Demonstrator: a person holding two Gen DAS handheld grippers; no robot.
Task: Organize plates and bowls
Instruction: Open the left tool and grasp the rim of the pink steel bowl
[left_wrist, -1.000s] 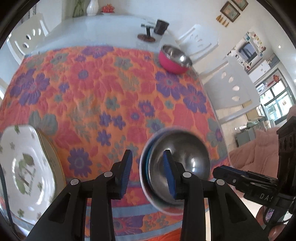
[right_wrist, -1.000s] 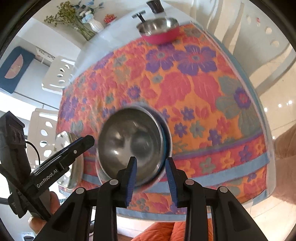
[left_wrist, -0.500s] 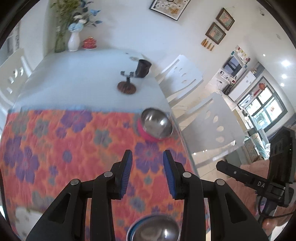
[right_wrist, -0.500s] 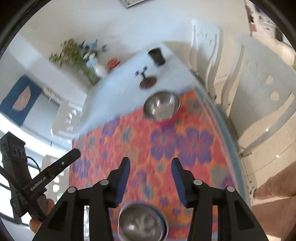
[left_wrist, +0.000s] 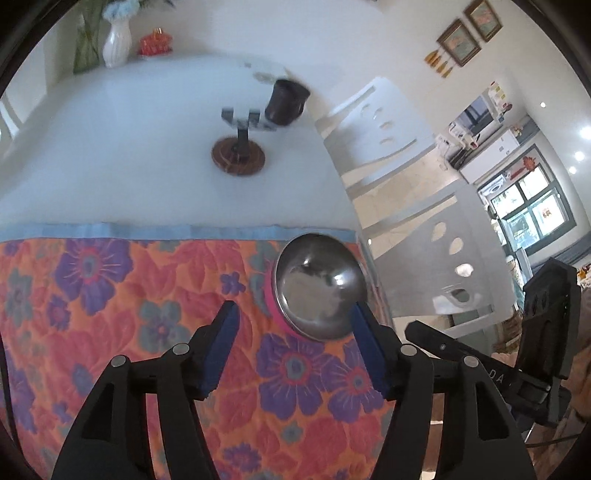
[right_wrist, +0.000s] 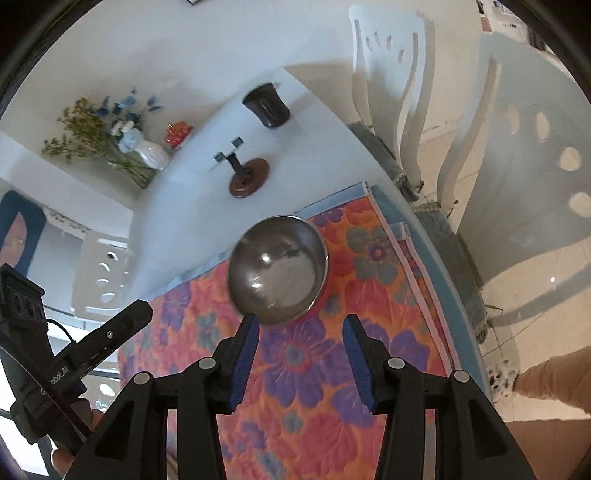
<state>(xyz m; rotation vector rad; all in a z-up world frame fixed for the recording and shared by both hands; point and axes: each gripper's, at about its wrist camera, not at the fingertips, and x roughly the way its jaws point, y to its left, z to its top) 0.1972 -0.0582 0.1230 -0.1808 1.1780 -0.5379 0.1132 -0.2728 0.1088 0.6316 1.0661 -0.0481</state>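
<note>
**Both grippers close in on the last bowl at the cloth's far corner**

The step in hand looks like a reach for the steel bowl (left_wrist: 320, 286) with the pink outside, which sits on the flowered cloth (left_wrist: 110, 314) close to its far right corner, just beside the blue border and the table's edge. In the left wrist view it lies at about one o'clock from the left gripper (left_wrist: 295, 347); in the right wrist view it lies at about eleven o'clock from the right gripper (right_wrist: 300, 360).

The left gripper's jaws are opening and stand roughly half spread, with nothing between them; the bowl's near rim is just beyond the right-hand pad. The right gripper's jaws are parted somewhat less, and they too hold nothing.

To do this well, one gripper should probably take the rim: one pad inside the steel wall, one outside on the pink, and a firm squeeze, since polished steel is likely to slip. Because the bowl sits near the table edge, a push outward could tip it off; an approach from the cloth side seems safer. The two grippers are near each other, so only one should commit.

Counted in these views:
- one bowl, no plates visible
- two grippers
- one dark cup (left_wrist: 286, 99)
- one small stand on a round wooden base (left_wrist: 239, 155)
- one white vase (left_wrist: 116, 42)
- two white chairs (left_wrist: 373, 122)
</note>
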